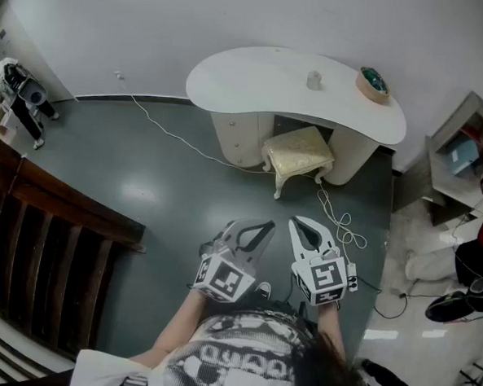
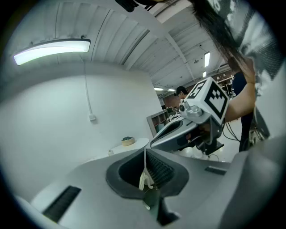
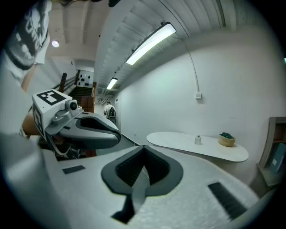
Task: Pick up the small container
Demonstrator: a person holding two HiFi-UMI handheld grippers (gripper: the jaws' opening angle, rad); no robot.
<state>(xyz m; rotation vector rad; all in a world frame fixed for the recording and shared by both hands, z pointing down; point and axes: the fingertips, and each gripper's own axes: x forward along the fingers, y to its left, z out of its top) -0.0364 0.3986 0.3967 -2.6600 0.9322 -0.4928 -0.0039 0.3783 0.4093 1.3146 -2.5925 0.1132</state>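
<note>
The small pale container (image 1: 314, 80) stands upright on a white curved desk (image 1: 256, 83) far ahead of me, across the grey floor. In the right gripper view the container (image 3: 197, 140) sits mid-desk, left of a bowl. My left gripper (image 1: 258, 227) and right gripper (image 1: 298, 225) are held side by side close to my body, well short of the desk. Both point toward it. The left gripper's (image 2: 144, 153) jaws meet in a thin seam, and the right gripper's (image 3: 144, 151) jaws are also shut. Neither holds anything.
A tan bowl with green contents (image 1: 373, 83) sits at the desk's right end. A cushioned stool (image 1: 298, 154) stands before the desk, with a white cable (image 1: 337, 222) on the floor. Dark wooden railing (image 1: 51, 242) is at left, shelving (image 1: 464, 153) and a person (image 1: 478, 260) at right.
</note>
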